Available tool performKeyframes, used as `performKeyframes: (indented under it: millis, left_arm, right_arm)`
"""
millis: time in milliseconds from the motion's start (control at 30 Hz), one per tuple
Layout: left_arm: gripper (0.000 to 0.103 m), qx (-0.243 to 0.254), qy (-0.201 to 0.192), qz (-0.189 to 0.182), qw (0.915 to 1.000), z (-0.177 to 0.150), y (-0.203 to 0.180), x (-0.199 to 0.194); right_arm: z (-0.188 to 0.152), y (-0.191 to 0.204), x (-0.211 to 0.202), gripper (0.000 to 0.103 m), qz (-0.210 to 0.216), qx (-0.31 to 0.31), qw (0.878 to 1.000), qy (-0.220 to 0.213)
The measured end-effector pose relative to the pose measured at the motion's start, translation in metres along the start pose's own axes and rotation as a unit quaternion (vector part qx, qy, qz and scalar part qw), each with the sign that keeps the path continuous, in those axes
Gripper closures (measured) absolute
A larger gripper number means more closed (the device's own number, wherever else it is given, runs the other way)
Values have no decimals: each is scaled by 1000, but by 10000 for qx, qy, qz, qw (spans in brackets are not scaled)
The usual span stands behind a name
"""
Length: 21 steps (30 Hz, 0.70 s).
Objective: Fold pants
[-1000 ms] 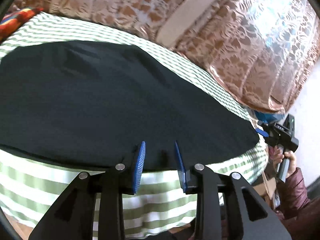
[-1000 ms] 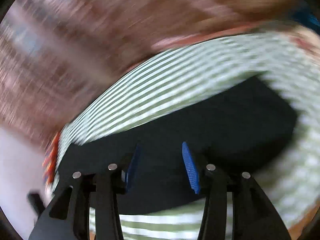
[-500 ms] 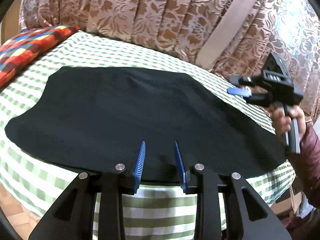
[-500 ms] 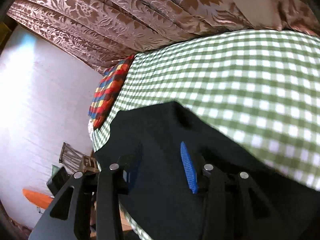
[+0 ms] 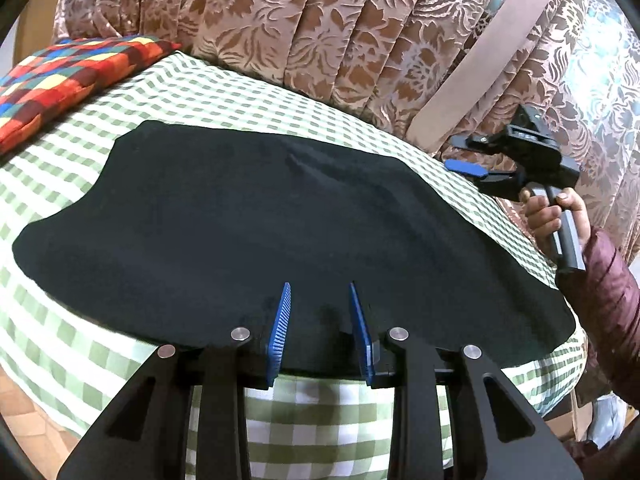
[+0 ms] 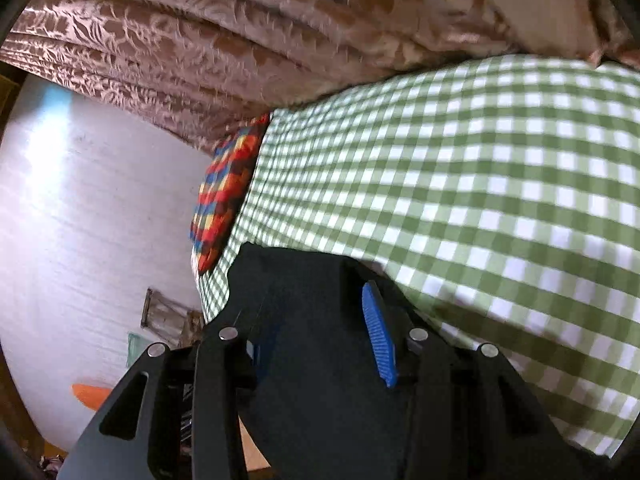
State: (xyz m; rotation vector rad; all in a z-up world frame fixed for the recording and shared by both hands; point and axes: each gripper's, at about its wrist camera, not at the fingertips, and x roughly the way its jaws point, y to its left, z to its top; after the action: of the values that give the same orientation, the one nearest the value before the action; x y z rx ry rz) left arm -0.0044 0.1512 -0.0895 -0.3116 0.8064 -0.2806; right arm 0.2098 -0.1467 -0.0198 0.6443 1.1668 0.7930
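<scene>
Left wrist view: the pants (image 5: 280,216) lie spread flat and dark across the checked sheet (image 5: 248,92), filling the middle of the frame from about 9 o'clock round to 4 o'clock. My left claw (image 5: 319,332) sits at 6 o'clock over the near hem, jaws parted a modest way, gripping nothing. My right claw (image 5: 476,160) is up at 2 o'clock, off the far edge of the cloth, jaws apart and empty too; in its own view the pants (image 6: 320,360) fill the bottom and the blue pad (image 6: 378,340) hangs over them.

My guess is I'm lining up for the first fold. To do it well I'd bite the hem with both claws at matching spots along one edge, taking both layers, then lift evenly and carry it over so the edges meet. There's a small ridge near the middle at 12 o'clock that I'd smooth first, or it'll get trapped in the fold.

Containers: none that I can see. There's just a patchwork pillow (image 5: 64,80) at 10 o'clock and curtains (image 5: 320,20) behind.
</scene>
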Motion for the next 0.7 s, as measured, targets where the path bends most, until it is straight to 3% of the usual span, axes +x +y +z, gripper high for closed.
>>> performKeyframes:
  millis: [233, 367, 400, 467, 567, 700]
  left_arm:
    - [74, 49, 35, -83, 9999, 6, -5, 8]
    - [74, 46, 135, -89, 9999, 4, -3, 14]
    - [74, 48, 147, -95, 9998, 4, -2, 15]
    - [74, 41, 158, -22, 9999, 4, 1, 18]
    - [74, 30, 380, 225, 9990, 5, 6, 31]
    - [74, 167, 419, 464, 9979, 3, 4, 40]
  right_arm:
    - [11, -5, 55, 61, -134, -32, 9987, 499]
    - [14, 0, 73, 89, -180, -191, 9980, 581]
    - [14, 6, 74, 97, -282, -320, 9977, 518]
    - [13, 17, 67, 99, -651, -690, 9953, 198]
    - [16, 10, 67, 99, -1123, -745, 9909, -57]
    - [12, -10, 93, 99, -1594, -671, 9849, 24]
